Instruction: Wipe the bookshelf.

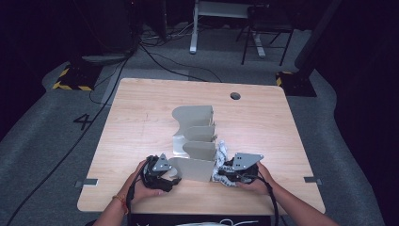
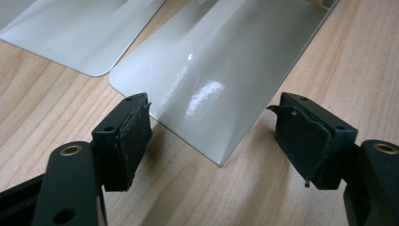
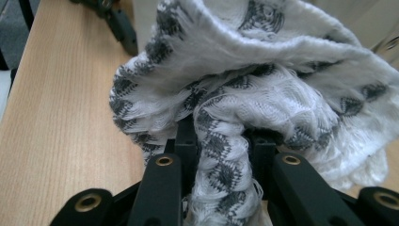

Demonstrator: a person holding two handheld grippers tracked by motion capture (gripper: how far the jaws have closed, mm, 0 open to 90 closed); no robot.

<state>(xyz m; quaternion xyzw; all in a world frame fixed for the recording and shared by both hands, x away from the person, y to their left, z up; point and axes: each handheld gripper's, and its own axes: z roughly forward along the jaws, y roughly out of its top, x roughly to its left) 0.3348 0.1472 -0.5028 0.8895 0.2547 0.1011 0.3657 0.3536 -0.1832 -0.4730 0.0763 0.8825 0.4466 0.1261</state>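
A grey metal file rack [image 1: 195, 136] with several upright dividers stands mid-table. A white cloth with a dark grey pattern [image 1: 220, 157] lies bunched against the rack's right near corner. My right gripper [image 1: 229, 175] is shut on a fold of that cloth [image 3: 244, 94], which bulges over the jaws. My left gripper [image 1: 173, 181] sits at the rack's left near corner. It is open [image 2: 214, 141], and the corner of the nearest grey divider [image 2: 211, 80] lies between its pads without touching them.
The wooden table [image 1: 141, 117] has a round cable hole [image 1: 235, 96] at the back right. Beyond the far edge are cables on grey carpet, a desk leg [image 1: 194, 28] and a chair [image 1: 266, 28].
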